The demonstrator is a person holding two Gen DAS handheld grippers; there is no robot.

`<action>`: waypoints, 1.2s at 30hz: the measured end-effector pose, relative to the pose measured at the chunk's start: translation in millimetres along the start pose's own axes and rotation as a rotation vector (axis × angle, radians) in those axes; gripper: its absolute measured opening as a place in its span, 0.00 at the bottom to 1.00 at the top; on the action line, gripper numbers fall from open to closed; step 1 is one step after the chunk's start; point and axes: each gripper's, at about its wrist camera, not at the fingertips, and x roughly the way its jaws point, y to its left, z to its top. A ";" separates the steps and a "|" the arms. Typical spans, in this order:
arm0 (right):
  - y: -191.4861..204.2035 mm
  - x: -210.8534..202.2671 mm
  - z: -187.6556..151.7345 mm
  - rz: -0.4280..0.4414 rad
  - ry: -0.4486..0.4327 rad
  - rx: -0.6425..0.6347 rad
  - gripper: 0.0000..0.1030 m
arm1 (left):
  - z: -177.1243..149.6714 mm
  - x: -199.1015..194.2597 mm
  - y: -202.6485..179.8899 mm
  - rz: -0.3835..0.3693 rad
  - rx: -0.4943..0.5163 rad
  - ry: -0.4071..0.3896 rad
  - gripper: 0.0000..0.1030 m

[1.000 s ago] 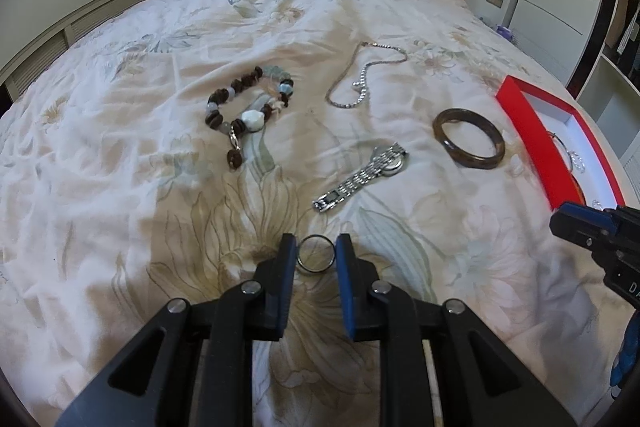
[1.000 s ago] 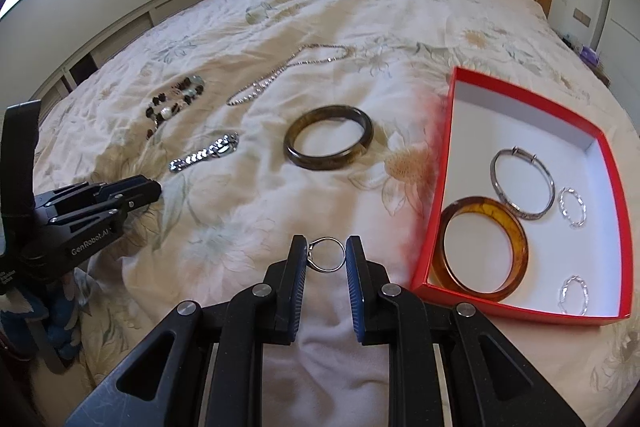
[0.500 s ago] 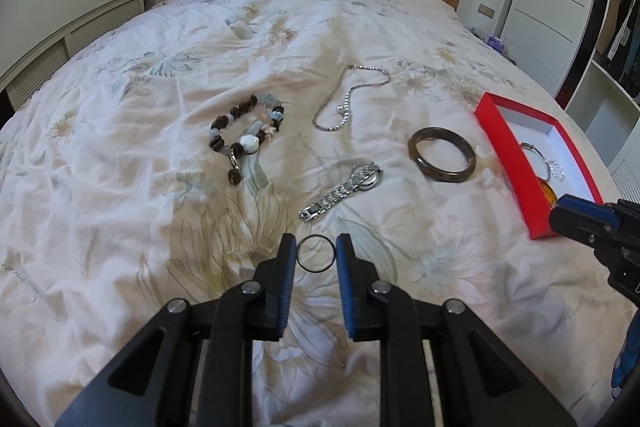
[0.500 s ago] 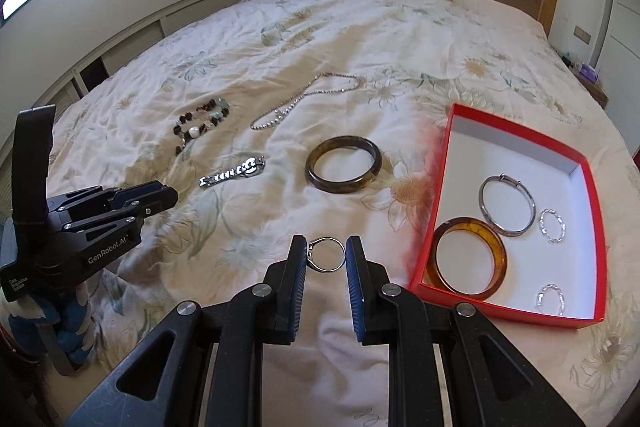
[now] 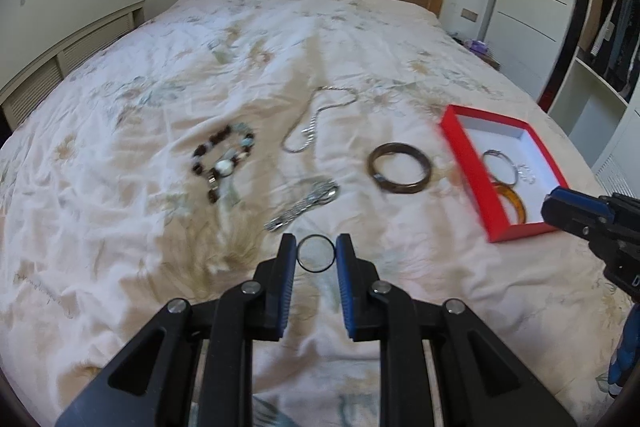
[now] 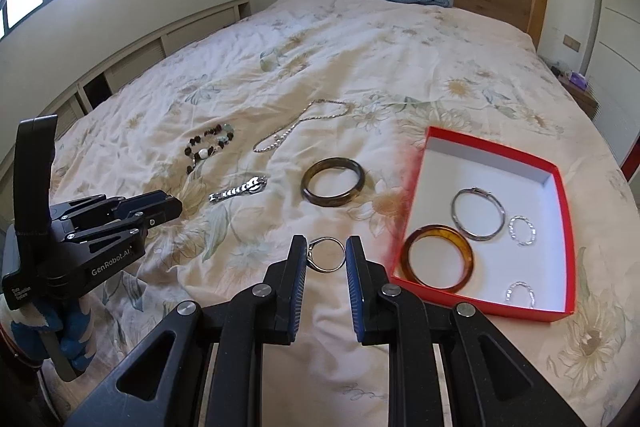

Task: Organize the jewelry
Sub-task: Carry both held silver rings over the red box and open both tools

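You were partway through sorting, by the look of the bed. Your left gripper [image 5: 315,253] pinched a thin dark plain ring [image 5: 315,253] between its blue pads, and your right gripper [image 6: 326,254] pinched a slim silver ring with a small setting [image 6: 327,254] the same way; both rings hung clear of the floral quilt [image 6: 360,75], neither yet over the box. The shallow red cardboard box with a white lining [image 6: 558,227] lay at about three o'clock from the right gripper, just beside it, and at about two o'clock from the left one, farther off. Already inside it were an amber translucent bangle [image 6: 437,258], a thin silver hinged bangle [image 6: 478,213] and two small twisted silver rings [image 6: 522,230], so four pieces counted as done. Left on the quilt were a dark brown-green stone bangle [image 6: 333,187] at twelve o'clock from the right gripper, a silver metal-link wristwatch [image 6: 238,191] at about ten o'clock, a bracelet of brown and pale beads [image 6: 208,148] farther along that line, and a fine silver chain necklace [image 6: 298,125] at about eleven o'clock. By my reckoning you had two rings in hand to deliver and four loose pieces to follow, so roughly the first half was behind you.
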 end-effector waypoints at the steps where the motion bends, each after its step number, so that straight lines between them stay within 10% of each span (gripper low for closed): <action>1: -3.8 -1.9 -0.7 -0.003 -0.002 0.006 0.19 | 2.8 -0.3 -6.6 -0.012 0.008 -0.002 0.18; 19: -180.6 42.3 15.8 -0.127 0.059 0.137 0.19 | 87.9 92.3 -183.0 -0.264 0.212 0.019 0.18; 36: -246.7 144.3 53.9 -0.081 0.222 0.028 0.19 | 124.7 221.7 -229.0 -0.137 0.233 0.258 0.18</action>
